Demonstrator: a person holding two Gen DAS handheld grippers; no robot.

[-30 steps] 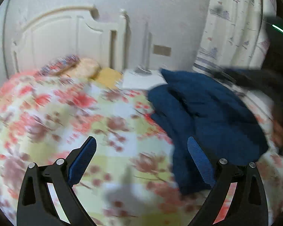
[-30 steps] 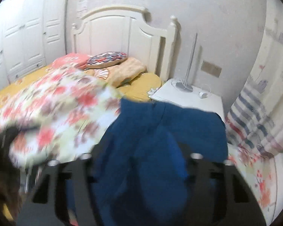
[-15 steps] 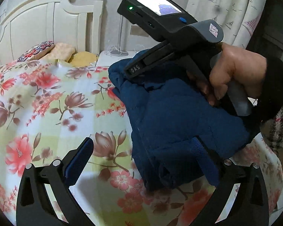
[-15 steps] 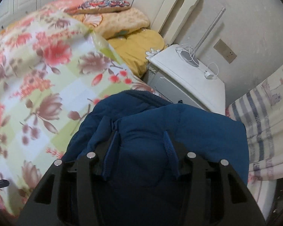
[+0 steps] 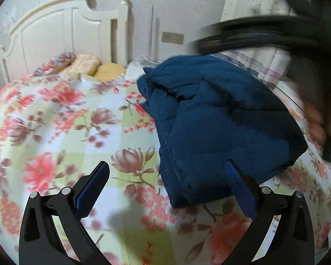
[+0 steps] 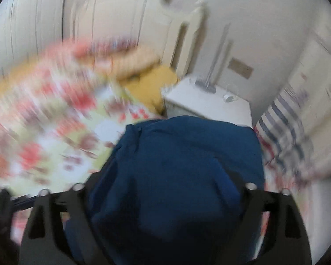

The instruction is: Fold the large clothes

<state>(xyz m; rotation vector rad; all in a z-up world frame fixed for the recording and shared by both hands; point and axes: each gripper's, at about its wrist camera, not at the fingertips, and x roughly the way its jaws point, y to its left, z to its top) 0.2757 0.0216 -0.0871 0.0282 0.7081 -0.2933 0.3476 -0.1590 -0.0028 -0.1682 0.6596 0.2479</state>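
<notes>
Right tongs (image 6: 165, 201) now opening around unlabelled navy jacket (image 5: 220, 119).

jacket (image 5: 220, 119): matt navy quilted cloth
quilt (image 5: 55, 121): smooth floral printed cloth
headboard (image 5: 55, 33): cream painted wood, slight sheen

**Bedroom around the work area**

I see a floral quilt (image 5: 61, 130) in red, pink and pale green covering the bed, with a cream headboard (image 5: 55, 31) against the wall behind it. At the head of the bed lie a patterned cushion (image 5: 61, 60), a beige pillow (image 5: 88, 63) and a yellow one (image 5: 109, 71) side by side. Beside the bed stands a white nightstand (image 6: 209, 103) carrying a lamp base (image 6: 206, 85) and a coiled white cable (image 6: 230, 96). A striped curtain (image 6: 284, 119) hangs to its right.
</notes>
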